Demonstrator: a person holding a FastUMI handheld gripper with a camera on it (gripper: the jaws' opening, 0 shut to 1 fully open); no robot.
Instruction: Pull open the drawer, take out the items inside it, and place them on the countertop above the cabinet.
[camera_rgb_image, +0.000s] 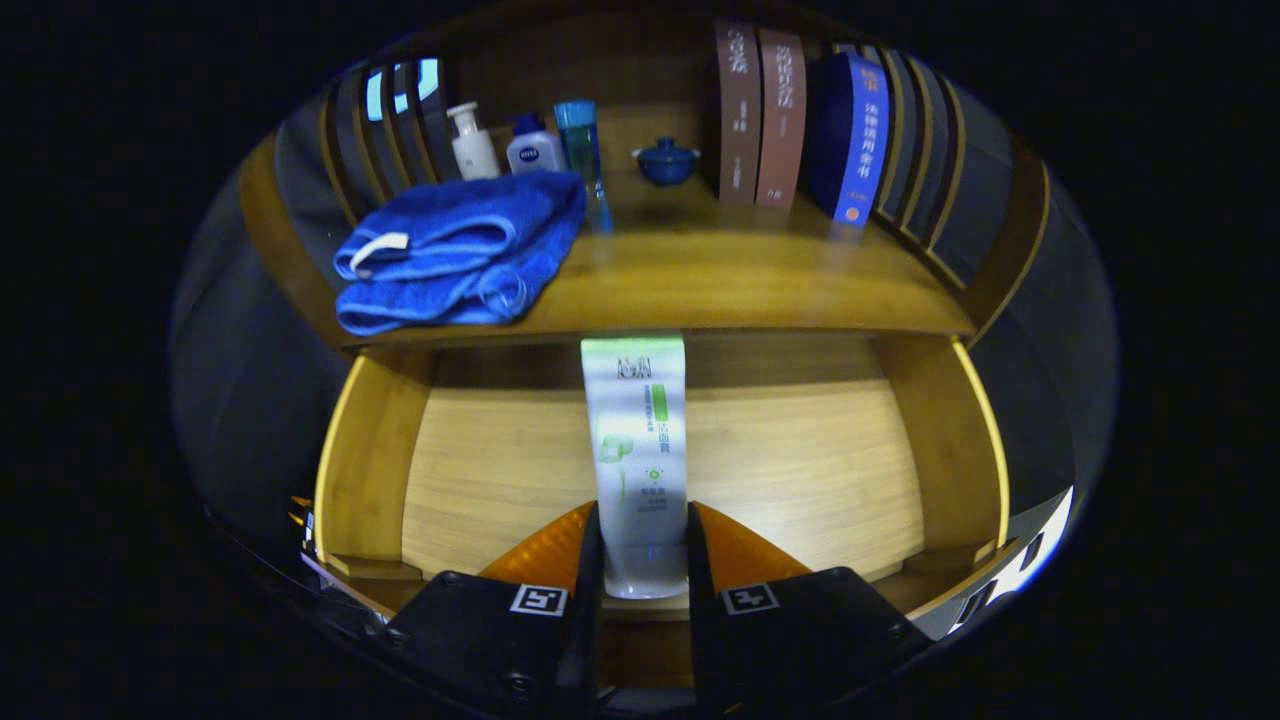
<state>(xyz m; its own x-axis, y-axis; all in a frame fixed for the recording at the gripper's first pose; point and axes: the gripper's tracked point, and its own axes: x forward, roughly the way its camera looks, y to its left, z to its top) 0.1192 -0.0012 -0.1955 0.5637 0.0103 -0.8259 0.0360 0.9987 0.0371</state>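
A white tube with green print (637, 440) stands up between my two orange fingers (545, 548), and both press on its lower end. My gripper (643, 550) is shut on it. The tube hangs over the open wooden drawer (800, 460), whose bare bottom shows behind it. The tube's top reaches the front edge of the wooden countertop (720, 285) above the drawer. A folded blue towel (455, 255) lies on the countertop's left part.
At the back of the countertop stand a white pump bottle (472, 142), a small white-and-blue bottle (534, 148), a clear blue bottle (582, 150), a blue lidded cup (666, 162), two brown books (760, 115) and a blue book (850, 135). Slatted side walls flank the top.
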